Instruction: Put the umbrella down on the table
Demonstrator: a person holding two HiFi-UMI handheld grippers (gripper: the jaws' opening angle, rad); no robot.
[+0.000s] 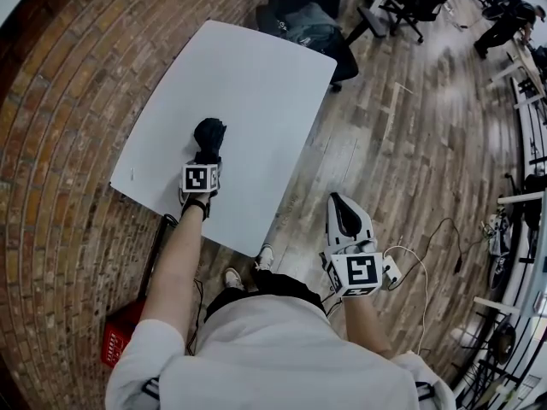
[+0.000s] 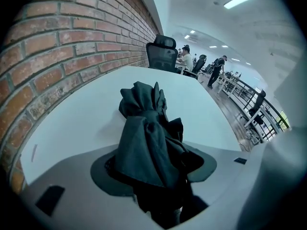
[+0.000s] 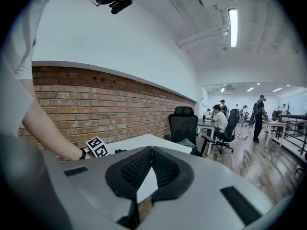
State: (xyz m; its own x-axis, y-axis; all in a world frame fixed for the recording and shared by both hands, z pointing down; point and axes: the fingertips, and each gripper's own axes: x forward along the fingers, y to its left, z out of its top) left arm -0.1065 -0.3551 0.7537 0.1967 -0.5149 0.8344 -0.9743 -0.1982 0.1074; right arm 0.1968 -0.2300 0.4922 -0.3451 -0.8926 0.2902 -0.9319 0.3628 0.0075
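Head view: a folded, dark fabric umbrella [image 1: 209, 133] is being held over the white rectangular table [image 1: 256, 75] by the left gripper [image 1: 205, 161], which is being pointed steeply down at the tabletop. In the left gripper view the crumpled cloth is being clasped between the two grey jaws, which are being kept partly apart by the bulk of the bundle. The umbrella's far end is being shown low against the white surface, but whether it is touching the table cannot be told.

The right gripper [image 1: 345, 216] is being held off the table's near edge, above the wooden plank floor [image 1: 402, 143]. In the right gripper view its jaws are being kept together at the tips, with nothing between them.

The task is being judged as well along but unfinished. The umbrella is already being held above the middle of the table, so no further carrying is likely to be needed. What is left is being judged as follows: the bundle is to be settled flat on the surface, the left jaws are to be spread until the cloth is freed, and the gripper is to be drawn clear.
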